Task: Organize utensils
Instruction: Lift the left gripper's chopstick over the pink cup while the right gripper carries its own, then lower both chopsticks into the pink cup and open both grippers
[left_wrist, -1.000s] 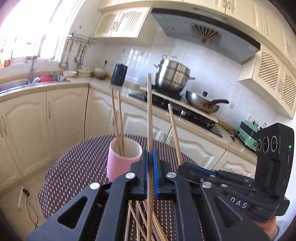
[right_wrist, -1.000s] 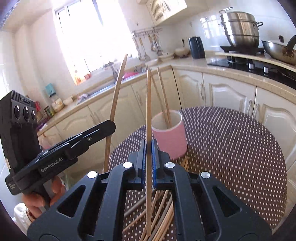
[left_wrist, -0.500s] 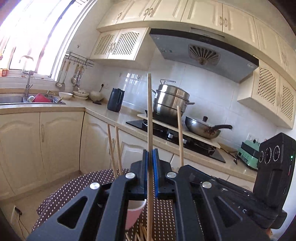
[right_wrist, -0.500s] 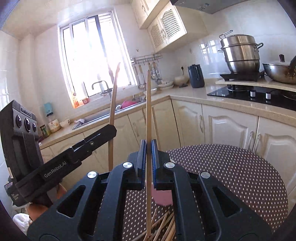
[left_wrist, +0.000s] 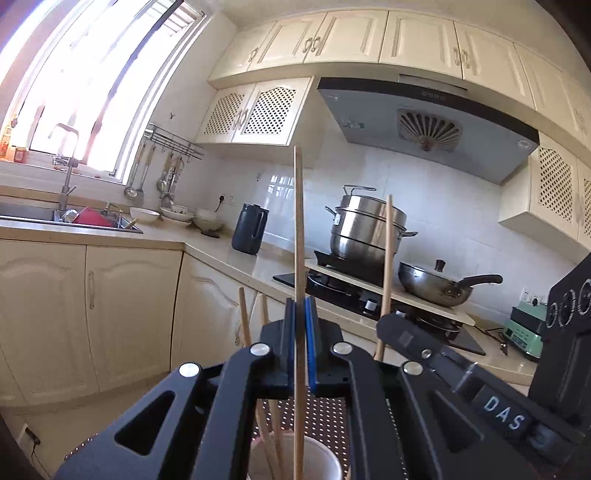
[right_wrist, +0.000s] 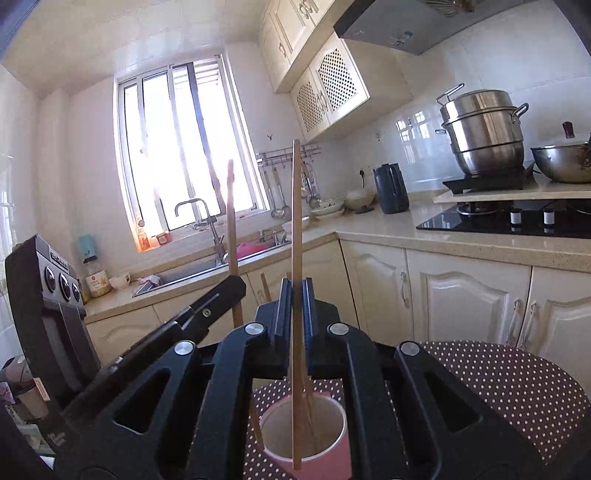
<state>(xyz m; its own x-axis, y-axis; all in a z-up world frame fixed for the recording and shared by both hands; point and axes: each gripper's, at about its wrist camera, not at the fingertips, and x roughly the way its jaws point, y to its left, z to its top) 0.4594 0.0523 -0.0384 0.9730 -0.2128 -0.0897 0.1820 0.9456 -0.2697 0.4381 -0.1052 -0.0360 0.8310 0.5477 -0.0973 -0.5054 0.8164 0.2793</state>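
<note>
Both hand-held grippers, left (left_wrist: 300, 343) and right (right_wrist: 296, 314), are clamped on upright chopsticks (left_wrist: 298, 221) (right_wrist: 296, 229) above the cup (right_wrist: 341, 448).

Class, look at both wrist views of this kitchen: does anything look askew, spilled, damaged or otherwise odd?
Nothing stands out. Each gripper, left and right, holds one chopstick upright above the pink cup, where other chopsticks already lean. Nothing looks spilled or broken.

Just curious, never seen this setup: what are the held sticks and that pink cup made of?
Chopstick in the right tongs: pale, matte, likely bamboo or wood. Same look for the one in the left tongs. Pink cup: smooth, white inside, maybe ceramic or plastic.
</note>
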